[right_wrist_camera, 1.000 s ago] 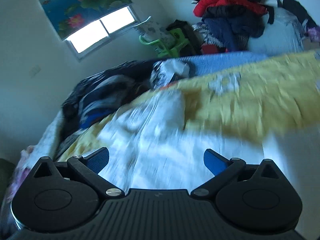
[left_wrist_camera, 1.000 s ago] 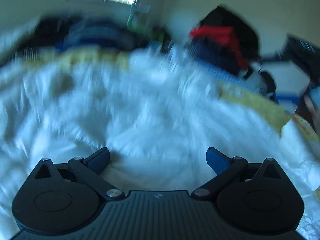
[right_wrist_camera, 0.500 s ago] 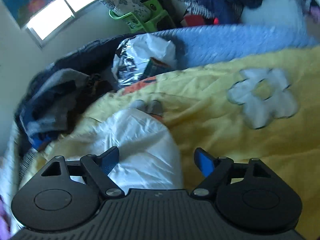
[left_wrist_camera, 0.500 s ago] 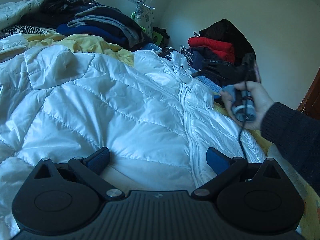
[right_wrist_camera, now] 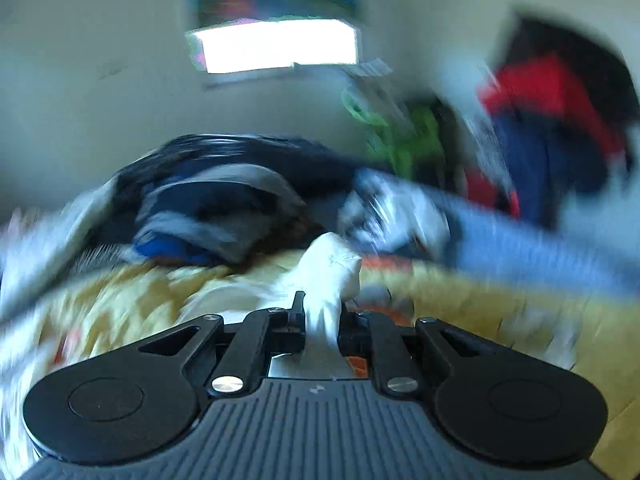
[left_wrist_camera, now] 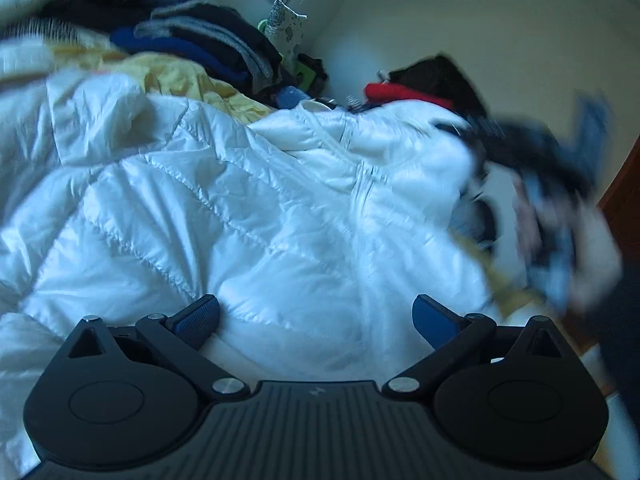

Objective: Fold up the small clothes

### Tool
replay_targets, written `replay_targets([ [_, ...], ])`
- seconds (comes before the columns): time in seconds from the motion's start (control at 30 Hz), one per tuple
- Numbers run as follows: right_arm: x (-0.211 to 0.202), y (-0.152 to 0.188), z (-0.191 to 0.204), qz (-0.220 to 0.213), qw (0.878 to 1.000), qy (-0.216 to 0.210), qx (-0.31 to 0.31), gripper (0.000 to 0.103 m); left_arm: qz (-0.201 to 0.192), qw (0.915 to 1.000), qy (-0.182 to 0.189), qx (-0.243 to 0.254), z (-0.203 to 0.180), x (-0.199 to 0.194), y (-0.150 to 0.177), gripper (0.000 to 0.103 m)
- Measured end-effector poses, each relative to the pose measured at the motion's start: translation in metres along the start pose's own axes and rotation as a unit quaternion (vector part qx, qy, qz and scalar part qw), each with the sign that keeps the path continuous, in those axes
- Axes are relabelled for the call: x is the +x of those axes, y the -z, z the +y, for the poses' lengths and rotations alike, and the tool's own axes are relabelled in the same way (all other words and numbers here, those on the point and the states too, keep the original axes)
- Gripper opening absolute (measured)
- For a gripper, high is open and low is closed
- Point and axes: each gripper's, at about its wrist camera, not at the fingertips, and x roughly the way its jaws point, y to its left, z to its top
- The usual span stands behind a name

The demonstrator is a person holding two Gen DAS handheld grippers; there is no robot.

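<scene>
Right gripper (right_wrist_camera: 322,314) jaws just clenched on white jacket (left_wrist_camera: 248,208) sleeve to fold it; left gripper (left_wrist_camera: 316,318) released, hovering near hem.

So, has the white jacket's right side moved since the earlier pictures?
Yes. In the left wrist view the white jacket now rises in front of the red clothes behind; the right gripper, jaws just closing, pinches its fabric.

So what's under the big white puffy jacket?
A yellow blanket peeks out from beneath the white puffy jacket at its far edge. Whatever lies under the jacket's middle is covered.
</scene>
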Motion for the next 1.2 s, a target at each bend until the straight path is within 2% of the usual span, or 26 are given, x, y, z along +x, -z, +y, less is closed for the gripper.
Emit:
replay_targets([
  [0.1,-0.061,0.023,0.047,-0.025,0.99,0.002,-0.139,0.016,-0.007,0.9982,0.034,-0.049,0.013,-0.004,-0.005,0.103],
  [0.17,-0.095,0.055,0.077,-0.027,0.97,0.011,-0.24,0.016,-0.011,0.9977,0.04,-0.054,0.014,-0.005,-0.005,0.103],
  [0.2,-0.109,0.077,0.09,-0.021,0.957,0.015,-0.29,0.021,-0.011,0.9977,0.041,-0.053,0.013,-0.005,-0.004,0.103],
  [0.23,-0.118,0.097,0.1,-0.009,0.945,0.014,-0.328,0.03,-0.011,0.9978,0.042,-0.05,0.012,-0.005,-0.004,0.103],
  [0.27,-0.123,0.114,0.105,0.01,0.936,0.01,-0.351,0.036,-0.012,0.9979,0.042,-0.048,0.011,-0.005,-0.003,0.103],
  [0.3,-0.128,0.128,0.11,0.026,0.934,0.013,-0.356,0.05,-0.013,0.9978,0.044,-0.048,0.011,-0.006,-0.003,0.103],
  [0.33,-0.133,0.141,0.108,0.044,0.938,0.017,-0.344,0.061,-0.014,0.9975,0.047,-0.05,0.011,-0.006,-0.002,0.103],
  [0.4,-0.144,0.15,0.099,0.061,0.952,0.024,-0.299,0.069,-0.016,0.997,0.052,-0.055,0.013,-0.007,-0.001,0.103],
  [0.47,-0.165,0.149,0.086,0.065,0.973,0.018,-0.22,0.07,-0.019,0.9963,0.059,-0.06,0.014,-0.008,-0.001,0.103],
  [0.53,-0.189,0.148,0.071,0.056,0.992,0.0,-0.114,0.078,-0.019,0.9953,0.069,-0.065,0.015,-0.007,-0.002,0.103],
  [0.6,-0.209,0.155,0.053,0.043,0.999,-0.022,-0.002,0.088,-0.017,0.9938,0.089,-0.065,0.014,-0.007,0.0,0.103],
  [0.63,-0.214,0.161,0.047,0.037,0.998,-0.033,0.042,0.093,-0.013,0.9939,0.091,-0.06,0.011,-0.008,0.0,0.103],
  [0.7,-0.22,0.178,0.034,0.016,0.99,-0.058,0.13,0.094,-0.005,0.9948,0.086,-0.053,0.006,-0.01,0.0,0.103],
  [0.77,-0.221,0.2,0.023,0.005,0.979,-0.059,0.197,0.095,0.0,0.9943,0.079,-0.071,0.004,-0.019,-0.002,0.103],
  [0.8,-0.22,0.209,0.02,-0.002,0.973,-0.064,0.224,0.094,-0.002,0.9923,0.087,-0.087,0.005,-0.026,-0.003,0.103],
  [0.87,-0.218,0.224,0.013,-0.014,0.965,-0.066,0.255,0.094,-0.011,0.9878,0.102,-0.117,0.007,-0.041,-0.004,0.103],
  [0.97,-0.222,0.23,0.009,-0.035,0.959,-0.084,0.268,0.098,-0.02,0.9866,0.087,-0.137,0.008,-0.046,-0.012,0.103],
  [1.0,-0.222,0.231,0.007,-0.037,0.957,-0.092,0.274,0.099,-0.019,0.9875,0.073,-0.138,0.007,-0.043,-0.014,0.103],
  [1.07,-0.219,0.233,0.002,-0.032,0.951,-0.103,0.29,0.099,0.005,0.9907,0.012,-0.136,0.002,-0.025,-0.023,0.103],
  [1.13,-0.22,0.233,-0.002,-0.038,0.947,-0.108,0.302,0.099,0.018,0.9909,-0.031,-0.13,-0.002,-0.003,-0.029,0.101],
  [1.17,-0.221,0.233,-0.005,-0.043,0.943,-0.111,0.31,0.099,0.017,0.99,-0.06,-0.126,-0.005,0.003,-0.03,0.095],
  [1.2,-0.223,0.233,-0.008,-0.05,0.939,-0.113,0.32,0.099,0.018,0.99,-0.077,-0.117,-0.01,0.008,-0.032,0.061],
])
